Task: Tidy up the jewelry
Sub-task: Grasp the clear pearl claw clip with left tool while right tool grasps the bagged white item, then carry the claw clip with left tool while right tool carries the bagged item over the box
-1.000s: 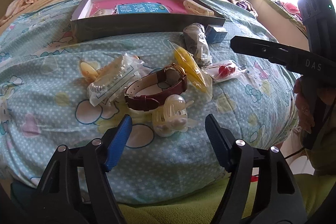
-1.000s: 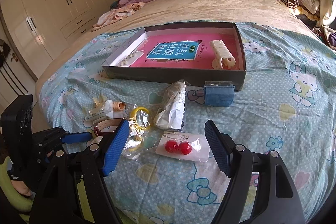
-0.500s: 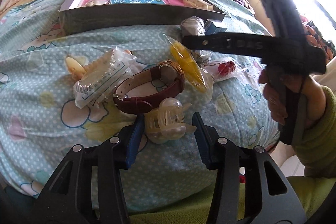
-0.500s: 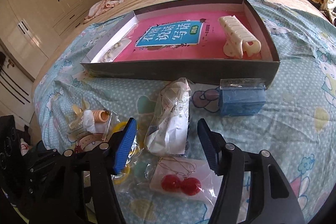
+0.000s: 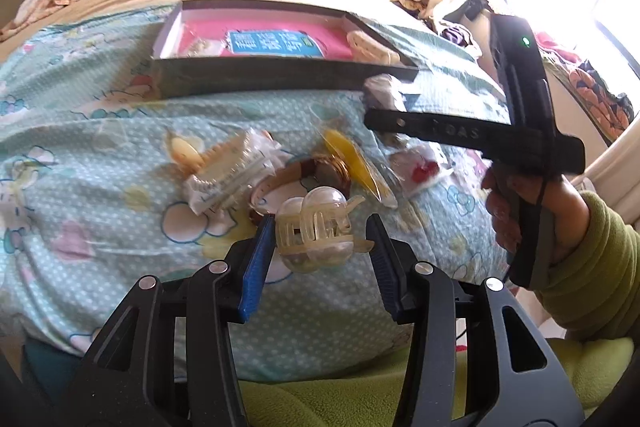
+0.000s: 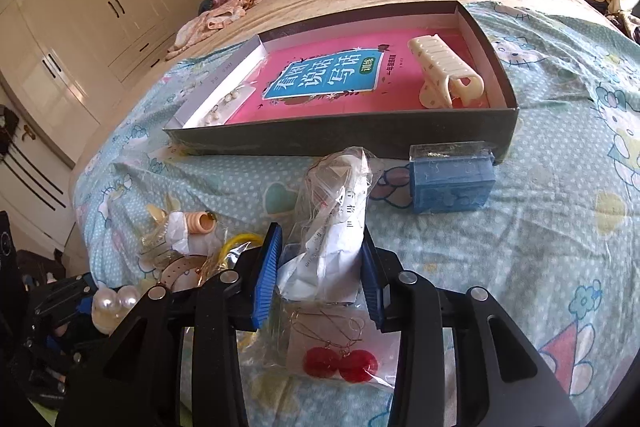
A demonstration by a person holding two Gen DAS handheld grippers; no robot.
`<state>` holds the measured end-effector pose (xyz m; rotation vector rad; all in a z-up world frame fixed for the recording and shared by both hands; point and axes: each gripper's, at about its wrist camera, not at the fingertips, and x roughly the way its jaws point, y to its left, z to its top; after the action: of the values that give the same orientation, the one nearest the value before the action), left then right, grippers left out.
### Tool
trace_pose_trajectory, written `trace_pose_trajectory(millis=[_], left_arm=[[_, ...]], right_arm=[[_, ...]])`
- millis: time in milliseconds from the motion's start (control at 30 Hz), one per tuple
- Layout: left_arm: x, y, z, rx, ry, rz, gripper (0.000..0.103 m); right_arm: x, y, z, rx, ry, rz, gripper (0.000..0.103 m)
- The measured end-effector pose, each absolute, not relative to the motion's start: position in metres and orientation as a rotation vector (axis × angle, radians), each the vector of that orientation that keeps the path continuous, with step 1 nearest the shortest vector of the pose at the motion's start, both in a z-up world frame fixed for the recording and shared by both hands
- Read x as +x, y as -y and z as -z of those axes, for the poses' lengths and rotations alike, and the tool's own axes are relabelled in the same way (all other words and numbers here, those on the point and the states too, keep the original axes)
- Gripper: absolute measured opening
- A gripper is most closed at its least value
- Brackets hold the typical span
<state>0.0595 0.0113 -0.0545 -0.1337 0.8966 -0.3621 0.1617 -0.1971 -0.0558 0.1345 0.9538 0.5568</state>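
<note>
Jewelry lies scattered on the bedspread at mid-frame below the box [image 6: 348, 141]: the left gripper [image 5: 320, 247] holds a clear clip [image 5: 316, 233], the right gripper [image 6: 320, 267] is closing on a bag [image 6: 336, 223], so the pickup step seems underway, and next comes carrying both into the box.
</note>
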Motion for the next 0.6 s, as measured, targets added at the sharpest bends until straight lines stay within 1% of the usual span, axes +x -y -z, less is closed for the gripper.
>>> trace_pose_trajectory(millis=[600], left_arm=[[0.066, -0.049, 0.034, -0.179, -0.827, 0.244, 0.038]], right_arm=[[0.148, 0.221, 0.015, 0.163, -0.845, -0.57, 0.036]])
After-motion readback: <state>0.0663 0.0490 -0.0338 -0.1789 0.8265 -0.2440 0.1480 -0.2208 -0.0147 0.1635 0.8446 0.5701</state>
